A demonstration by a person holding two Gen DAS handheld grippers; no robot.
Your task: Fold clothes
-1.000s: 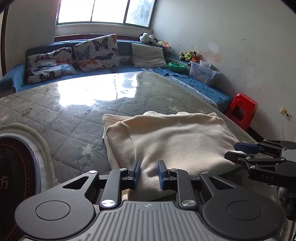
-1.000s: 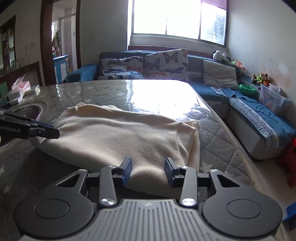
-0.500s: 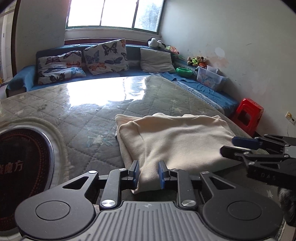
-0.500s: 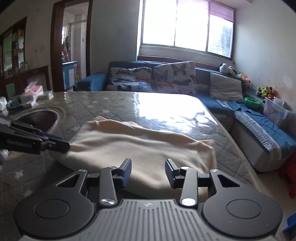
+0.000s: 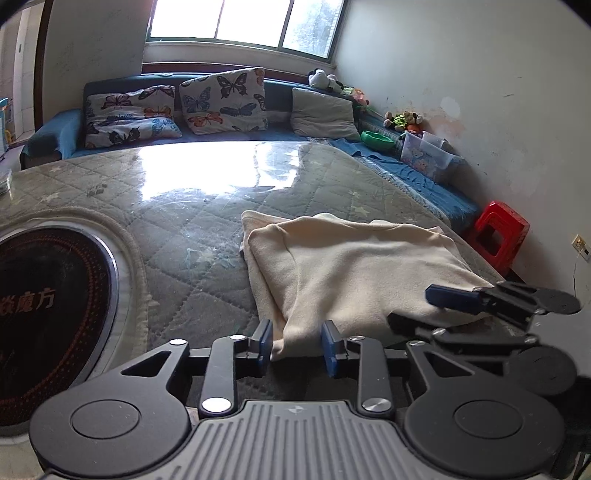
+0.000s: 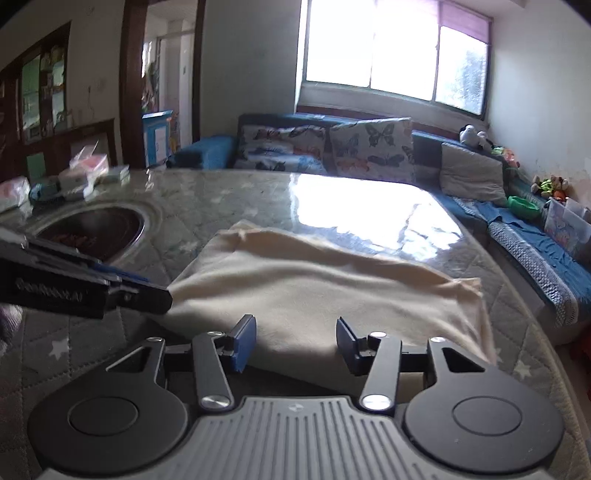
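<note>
Both sets of jaws are opening, wider apart than a second ago. On the left gripper (image 5: 297, 345) the near corner of the folded cream garment (image 5: 354, 266) sits between the blue pads, which no longer press it. On the right gripper (image 6: 295, 341) the garment's front fold lies just ahead of and between the parted pads without being clamped.

Compared with a second ago, both grippers have drawn back toward the near rim, so the cloth looks smaller and farther off in each view.

That cream garment (image 6: 321, 291) lies flat in a folded rectangle on the near right part of the glass-topped table (image 5: 192, 206). Its right edge runs close to the table's right rim, above the red stool (image 5: 500, 236). To the left, quilted tabletop stays bare up to the round induction cooker (image 5: 48, 314) set into the surface.

Beyond the cloth, the tabletop stretches clear and glaring toward the blue sofa (image 5: 280, 96) with butterfly cushions (image 5: 225, 101) under the window (image 5: 243, 18).
</note>
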